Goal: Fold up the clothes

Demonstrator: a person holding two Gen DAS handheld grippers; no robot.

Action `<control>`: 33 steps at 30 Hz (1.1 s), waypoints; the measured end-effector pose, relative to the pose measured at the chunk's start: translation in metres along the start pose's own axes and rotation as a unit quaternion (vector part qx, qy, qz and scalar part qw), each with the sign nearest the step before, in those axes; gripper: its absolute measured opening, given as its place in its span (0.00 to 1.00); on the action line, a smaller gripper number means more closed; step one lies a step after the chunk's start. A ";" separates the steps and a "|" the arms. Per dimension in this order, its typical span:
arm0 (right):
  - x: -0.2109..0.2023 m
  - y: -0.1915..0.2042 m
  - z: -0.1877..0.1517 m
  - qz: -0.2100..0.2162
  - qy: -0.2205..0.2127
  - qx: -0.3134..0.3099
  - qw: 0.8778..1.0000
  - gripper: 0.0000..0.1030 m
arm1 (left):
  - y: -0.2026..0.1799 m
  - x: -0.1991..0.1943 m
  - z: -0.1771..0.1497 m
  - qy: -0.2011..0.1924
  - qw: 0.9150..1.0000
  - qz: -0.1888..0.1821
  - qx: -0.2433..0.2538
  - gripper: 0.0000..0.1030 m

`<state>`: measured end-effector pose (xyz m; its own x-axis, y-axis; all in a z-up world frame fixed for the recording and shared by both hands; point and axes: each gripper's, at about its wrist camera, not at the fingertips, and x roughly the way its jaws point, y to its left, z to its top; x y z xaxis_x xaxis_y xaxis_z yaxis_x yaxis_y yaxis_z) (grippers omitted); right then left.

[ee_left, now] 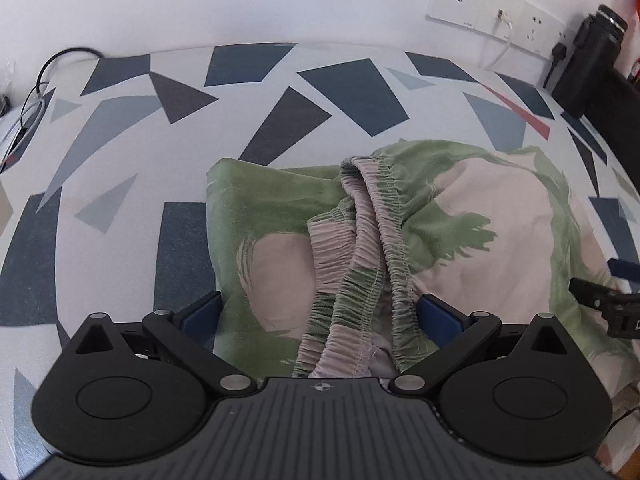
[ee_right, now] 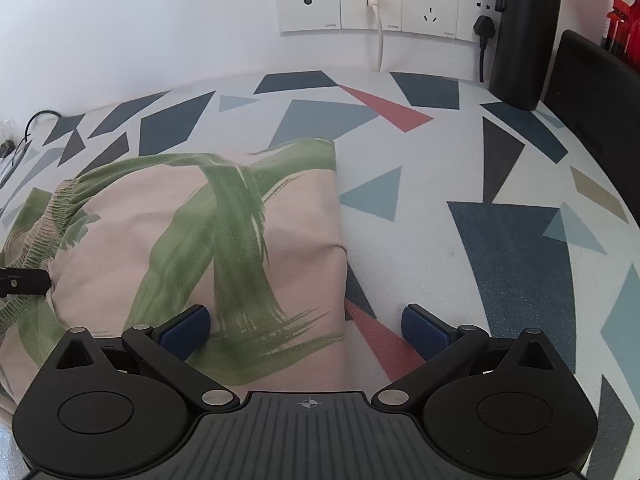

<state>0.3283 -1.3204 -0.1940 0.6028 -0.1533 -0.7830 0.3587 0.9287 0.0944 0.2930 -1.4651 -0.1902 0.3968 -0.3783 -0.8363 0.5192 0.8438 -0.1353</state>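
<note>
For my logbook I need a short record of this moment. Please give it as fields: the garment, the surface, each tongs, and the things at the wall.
garment: pink and green shorts, crumpled, elastic waistband bunched up
surface: table cover with blue, grey and red shapes
left tongs: open, waistband between the fingers
right tongs: open, over the right edge of the shorts
at the wall: sockets, white cable, black bottle

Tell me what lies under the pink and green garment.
The pink and green brush-print garment lies on the white geometric-patterned tablecloth, which shows all around it. Whatever is directly beneath the fabric is covered and cannot be seen.
</note>
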 end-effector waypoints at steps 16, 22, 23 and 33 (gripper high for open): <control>0.000 -0.001 -0.002 0.005 -0.003 -0.008 1.000 0.99 | -0.020 0.007 -0.004 0.012 0.999 0.030 0.029 1.00; -0.001 0.000 -0.006 0.004 -0.015 -0.006 1.000 0.99 | -0.022 0.005 -0.007 0.006 0.999 0.042 0.014 1.00; -0.001 -0.001 -0.006 0.004 -0.015 -0.006 1.000 0.99 | -0.022 0.005 -0.007 0.004 0.999 0.041 0.014 1.00; -0.002 -0.004 -0.001 0.021 -0.001 -0.013 1.000 0.99 | -0.022 0.005 -0.007 0.010 0.999 0.038 0.021 1.00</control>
<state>0.3247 -1.3238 -0.1939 0.6183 -0.1141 -0.7776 0.3136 0.9430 0.1110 0.2779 -1.4826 -0.1949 0.4218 -0.3049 -0.8539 0.5190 0.8534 -0.0484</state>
